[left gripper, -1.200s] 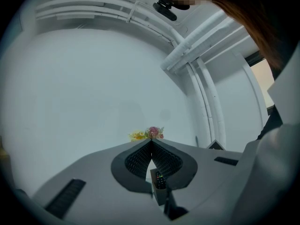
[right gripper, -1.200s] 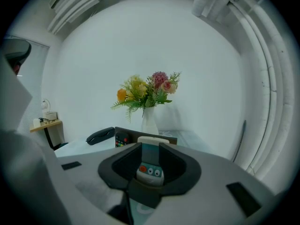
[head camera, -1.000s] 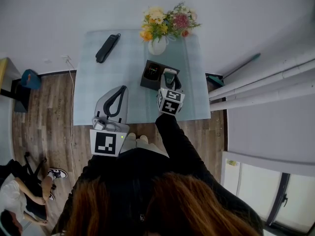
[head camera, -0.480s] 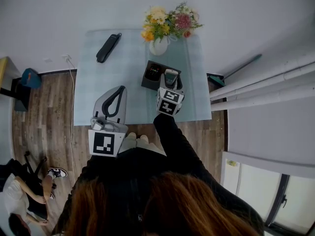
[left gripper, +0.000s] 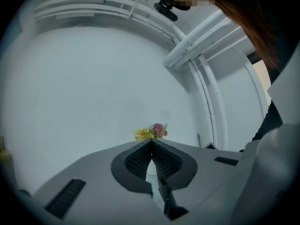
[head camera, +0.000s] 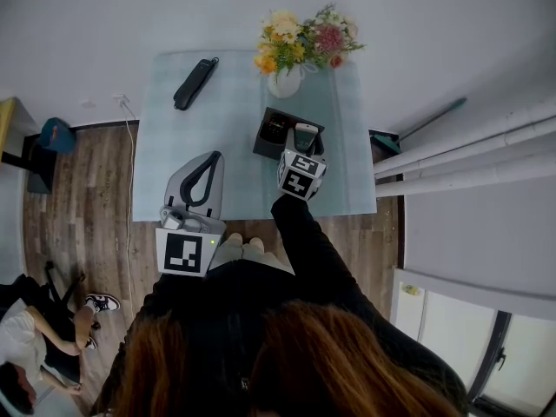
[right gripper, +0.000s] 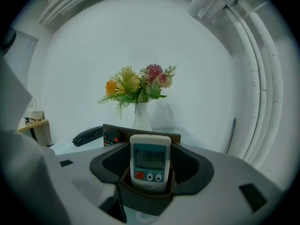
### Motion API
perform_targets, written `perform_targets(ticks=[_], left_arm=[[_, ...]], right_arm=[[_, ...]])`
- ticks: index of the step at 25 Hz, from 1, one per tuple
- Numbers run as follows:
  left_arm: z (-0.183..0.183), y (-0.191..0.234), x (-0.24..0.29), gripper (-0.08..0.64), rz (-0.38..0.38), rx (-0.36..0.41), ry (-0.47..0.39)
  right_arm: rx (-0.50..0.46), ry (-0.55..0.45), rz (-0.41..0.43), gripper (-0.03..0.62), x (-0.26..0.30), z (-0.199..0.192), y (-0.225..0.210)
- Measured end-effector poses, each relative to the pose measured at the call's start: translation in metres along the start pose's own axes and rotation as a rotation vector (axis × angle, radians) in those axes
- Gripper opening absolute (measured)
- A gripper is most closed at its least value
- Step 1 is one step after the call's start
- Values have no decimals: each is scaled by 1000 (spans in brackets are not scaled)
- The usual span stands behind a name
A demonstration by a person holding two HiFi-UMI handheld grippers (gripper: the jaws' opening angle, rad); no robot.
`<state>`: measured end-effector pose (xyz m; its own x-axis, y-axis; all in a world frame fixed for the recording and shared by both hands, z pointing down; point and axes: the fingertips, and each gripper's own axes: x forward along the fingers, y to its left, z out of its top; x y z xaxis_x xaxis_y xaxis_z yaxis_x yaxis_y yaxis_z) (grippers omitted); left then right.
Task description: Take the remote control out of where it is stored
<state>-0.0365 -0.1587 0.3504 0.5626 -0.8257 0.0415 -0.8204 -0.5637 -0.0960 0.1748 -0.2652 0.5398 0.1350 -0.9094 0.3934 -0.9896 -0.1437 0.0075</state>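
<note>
your r gripper (head camera: 303, 143) jaws have just been opening, now wide apart. the white remote (right gripper: 150, 159) stands upright betw them, clear of both, in the holder's (right gripper: 144, 198) right slot. l gripper (left gripper: 151, 144) closed, empty, near-left.

**Around the table, away from the job**

From my seat I see a pale table (head camera: 174, 146) set against a white wall (head camera: 261, 7). At its far edge stands a white vase (head camera: 284, 82) holding yellow, orange and pink flowers (head camera: 304, 40). A long black object (head camera: 194, 83) lies slantwise near the far left corner, well apart from the vase. The floor (head camera: 78, 198) is wood planks, and a thin white cable (head camera: 129, 224) runs along it just beside the table's left edge. White pipes (head camera: 469, 155) cross on the right. A person (head camera: 22, 341) sits on the floor at lower left.
</note>
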Motion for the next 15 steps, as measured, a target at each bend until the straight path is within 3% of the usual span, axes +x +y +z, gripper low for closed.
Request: perform_targets(ticks=[15], left_arm=[[1,4,3,5,8,-14,-9]], right_arm=[[-33,-38,32,258,-7,13,1]])
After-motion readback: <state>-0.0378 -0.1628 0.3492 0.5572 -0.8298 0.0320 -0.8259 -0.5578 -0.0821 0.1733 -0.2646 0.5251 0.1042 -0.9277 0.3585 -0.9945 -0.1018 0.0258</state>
